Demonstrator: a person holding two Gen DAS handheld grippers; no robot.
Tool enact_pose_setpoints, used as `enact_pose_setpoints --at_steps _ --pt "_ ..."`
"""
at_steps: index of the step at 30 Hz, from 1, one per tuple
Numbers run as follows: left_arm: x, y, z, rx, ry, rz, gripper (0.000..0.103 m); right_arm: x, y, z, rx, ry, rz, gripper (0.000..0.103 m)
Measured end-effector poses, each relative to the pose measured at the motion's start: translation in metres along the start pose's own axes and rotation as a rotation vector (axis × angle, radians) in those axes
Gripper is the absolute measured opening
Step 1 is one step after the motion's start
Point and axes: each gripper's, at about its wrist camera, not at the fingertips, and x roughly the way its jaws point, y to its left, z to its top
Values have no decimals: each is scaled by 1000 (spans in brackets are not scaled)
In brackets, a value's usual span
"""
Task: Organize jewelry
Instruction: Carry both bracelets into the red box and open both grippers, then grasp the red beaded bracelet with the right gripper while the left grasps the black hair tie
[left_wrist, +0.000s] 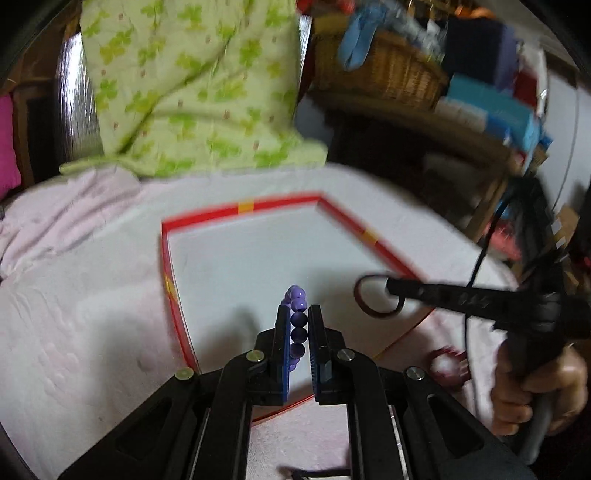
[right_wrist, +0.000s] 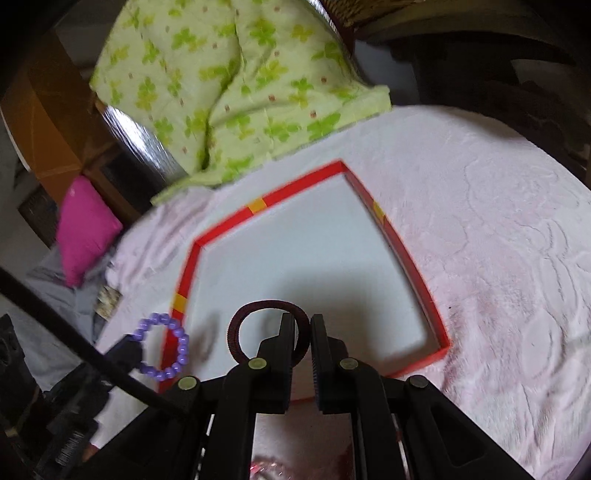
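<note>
My left gripper (left_wrist: 298, 310) is shut on a purple bead bracelet (left_wrist: 297, 317) and holds it above the near left part of a shallow red-rimmed box with a white floor (left_wrist: 240, 208). In the right wrist view the bracelet (right_wrist: 164, 347) hangs by the box's left rim (right_wrist: 186, 273). My right gripper (right_wrist: 303, 321) is shut on a dark maroon hair band (right_wrist: 240, 325), held over the box's near edge. In the left wrist view that band (left_wrist: 376, 295) hangs from the right gripper's tip over the box's right side.
The box lies on a pink textured bedspread (right_wrist: 498, 240). A green floral quilt (left_wrist: 192, 85) is heaped behind it. A magenta cushion (right_wrist: 83, 229) lies at the left. A wicker basket (left_wrist: 388, 70) and shelves of stuff stand at the back right. A reddish item (left_wrist: 448, 363) lies near the right hand.
</note>
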Motion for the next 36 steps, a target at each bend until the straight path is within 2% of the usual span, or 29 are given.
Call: enact_pose_setpoints --at_steps 3,5,6,7,8,9,10,12,15,23,26,36 --pt "15 3 -4 7 46 21 10 14 2 0 -24 32 -25 11" --pt "16 3 -5 9 62 29 13 20 2 -1 -24 57 -25 11" --pt "16 4 -5 8 62 31 20 20 1 -1 -18 60 -23 11" --pt "13 5 -5 2 57 31 33 18 -1 -1 -11 58 -23 16" --pt "9 6 -6 -8 46 36 40 17 -2 0 -2 57 -22 25" --pt "4 7 -7 -12 31 43 48 12 -4 1 16 49 -13 29" --pt "-1 6 -7 -10 21 48 51 7 -7 1 34 35 -2 34" --pt "-11 6 -9 2 3 55 52 -4 -9 3 54 7 6 40" --pt "-22 6 -14 9 -4 84 58 -18 -13 3 73 -17 3 40" --pt "-43 17 -29 -23 9 154 60 -50 -36 -1 149 -35 8 40" --pt "-54 19 -35 -28 0 155 60 -59 -46 -7 176 -26 15 40" --pt "-84 23 -69 -83 19 159 60 -80 -80 -41 271 45 120 40"
